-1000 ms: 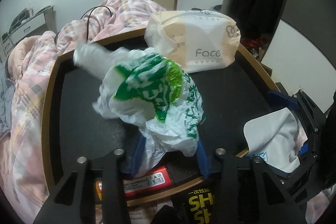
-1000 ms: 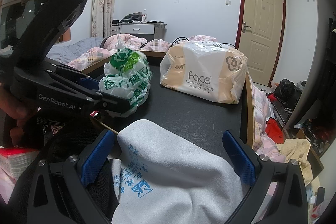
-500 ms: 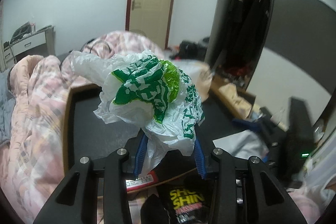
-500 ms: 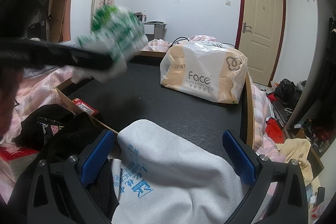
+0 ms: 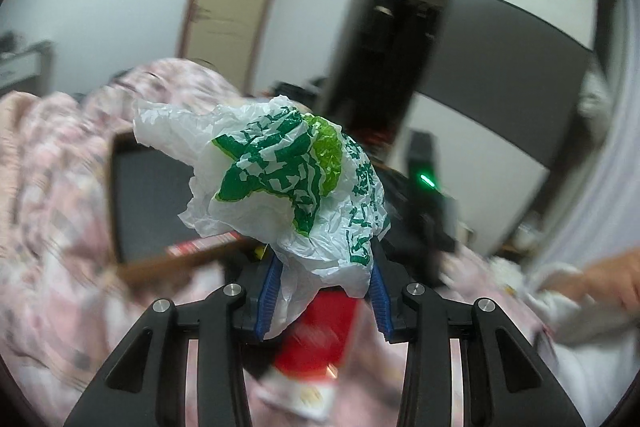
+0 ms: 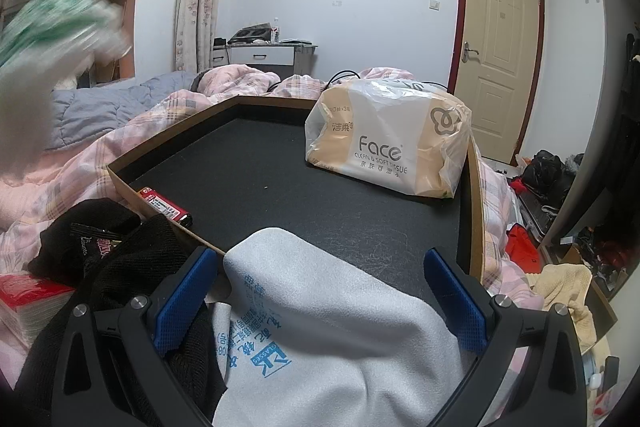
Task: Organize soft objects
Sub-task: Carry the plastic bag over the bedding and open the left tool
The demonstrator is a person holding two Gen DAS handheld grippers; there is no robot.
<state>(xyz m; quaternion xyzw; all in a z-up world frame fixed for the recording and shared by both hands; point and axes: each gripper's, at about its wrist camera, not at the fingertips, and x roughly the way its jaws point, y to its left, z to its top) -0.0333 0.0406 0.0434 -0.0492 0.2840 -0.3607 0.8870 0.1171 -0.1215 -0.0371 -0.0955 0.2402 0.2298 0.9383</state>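
Observation:
A crumpled white plastic bag with green print (image 5: 288, 183) is pinched at its lower end by my left gripper (image 5: 324, 291), which is shut on it and holds it up in the air, off the black board. The same bag shows as a green-white blur (image 6: 52, 23) at the upper left of the right wrist view. My right gripper (image 6: 320, 291) stands wide open at the board's near edge. A white cloth with blue print (image 6: 332, 327) lies bunched between its blue pads. A "Face" tissue pack (image 6: 392, 143) sits at the board's far right.
The black board has a wooden rim (image 6: 172, 139) and lies on a bed with a pink checked quilt (image 6: 248, 83). A red lighter (image 6: 164, 207) lies at its near left edge. A black garment (image 6: 120, 259) and a red pack (image 6: 24, 295) lie beside it. A hand (image 5: 608, 279) shows at right.
My left gripper has lifted the plastic bag off the board and swung it up and away to the left. The right gripper and the white cloth have stayed put.

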